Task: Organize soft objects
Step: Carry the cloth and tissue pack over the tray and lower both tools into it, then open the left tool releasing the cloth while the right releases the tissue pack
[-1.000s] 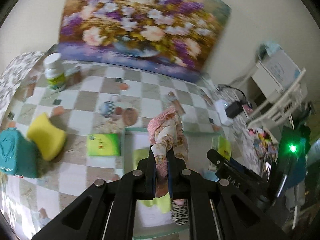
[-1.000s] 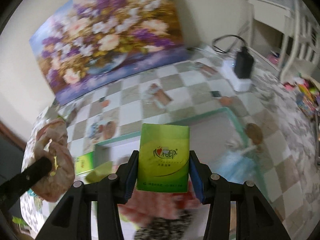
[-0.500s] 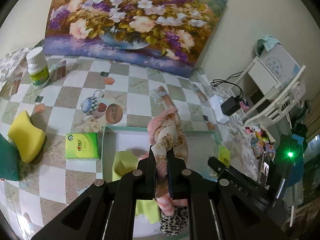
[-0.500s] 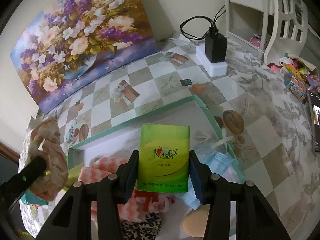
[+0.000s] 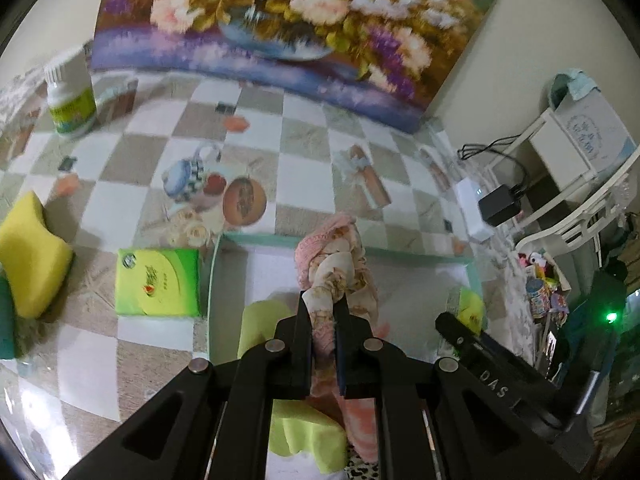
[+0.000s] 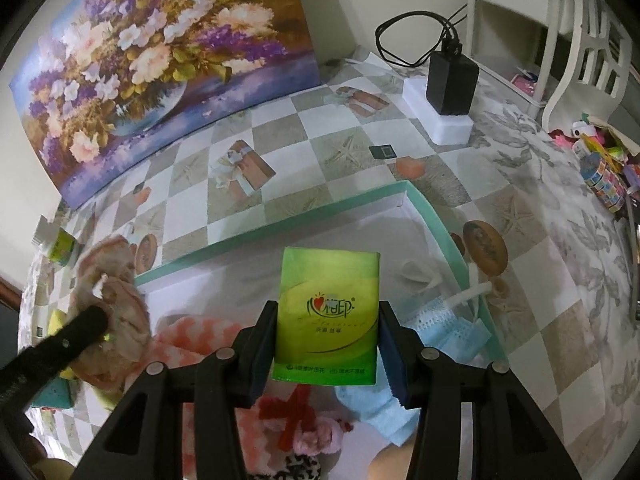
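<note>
Left tool [image 5: 323, 308] pinches floral cloth [image 5: 336, 264], right tool [image 6: 327, 344] clamps tissue pack [image 6: 328, 312] over half-filled tray [image 6: 280, 216]; sponge [image 5: 32, 256] remains on tabletop [image 5: 304, 168]

A flower painting [image 5: 280, 28] leans against the wall at the back of the checked tablecloth [image 5: 304, 168]. A white bottle [image 5: 70, 98] with a green label stands near its left end. At the right, a black adapter [image 6: 452, 80] sits plugged into a white power strip [image 6: 444, 124], beside a white chair [image 6: 588, 48].
</note>
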{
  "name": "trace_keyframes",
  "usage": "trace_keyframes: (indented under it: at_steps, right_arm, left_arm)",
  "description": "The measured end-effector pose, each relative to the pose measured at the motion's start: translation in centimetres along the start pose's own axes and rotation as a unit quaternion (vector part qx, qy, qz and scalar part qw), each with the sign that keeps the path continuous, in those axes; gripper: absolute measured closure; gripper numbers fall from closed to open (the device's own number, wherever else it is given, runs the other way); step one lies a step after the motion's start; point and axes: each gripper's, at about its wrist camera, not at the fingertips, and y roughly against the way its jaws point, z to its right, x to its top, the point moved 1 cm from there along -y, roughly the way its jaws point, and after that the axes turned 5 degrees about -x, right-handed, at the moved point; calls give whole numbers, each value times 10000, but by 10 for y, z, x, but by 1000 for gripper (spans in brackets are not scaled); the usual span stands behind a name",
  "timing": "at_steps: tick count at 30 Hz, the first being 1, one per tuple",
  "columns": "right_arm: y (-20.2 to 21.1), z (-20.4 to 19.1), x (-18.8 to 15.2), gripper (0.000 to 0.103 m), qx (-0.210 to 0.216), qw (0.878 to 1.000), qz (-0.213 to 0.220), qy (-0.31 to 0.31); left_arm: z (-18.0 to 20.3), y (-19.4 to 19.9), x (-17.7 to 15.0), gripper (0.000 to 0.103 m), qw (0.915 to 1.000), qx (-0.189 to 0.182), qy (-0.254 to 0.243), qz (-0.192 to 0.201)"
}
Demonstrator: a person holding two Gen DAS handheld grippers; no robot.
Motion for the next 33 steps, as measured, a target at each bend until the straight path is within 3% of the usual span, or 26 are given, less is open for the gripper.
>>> trace_keyframes:
  at_steps: [6, 18, 24, 33]
  right_arm:
    - [-13, -4, 1, 52, -90, 9999, -73, 80]
    - [-20, -3, -1, 52, -146, 9998, -140, 78]
    - [-11, -4, 3, 45, -144, 9998, -61, 135]
    - [10, -10, 8, 45, -194, 9993, 166, 261]
  left_arm:
    - [-5, -21, -5, 94, 9994, 157, 31, -321]
    - [-6, -28, -5, 92, 9979, 367, -49, -540]
    - [-3, -22, -2, 71, 9976, 271, 21, -634]
    - [9, 7, 7, 57, 9988, 98, -15, -483]
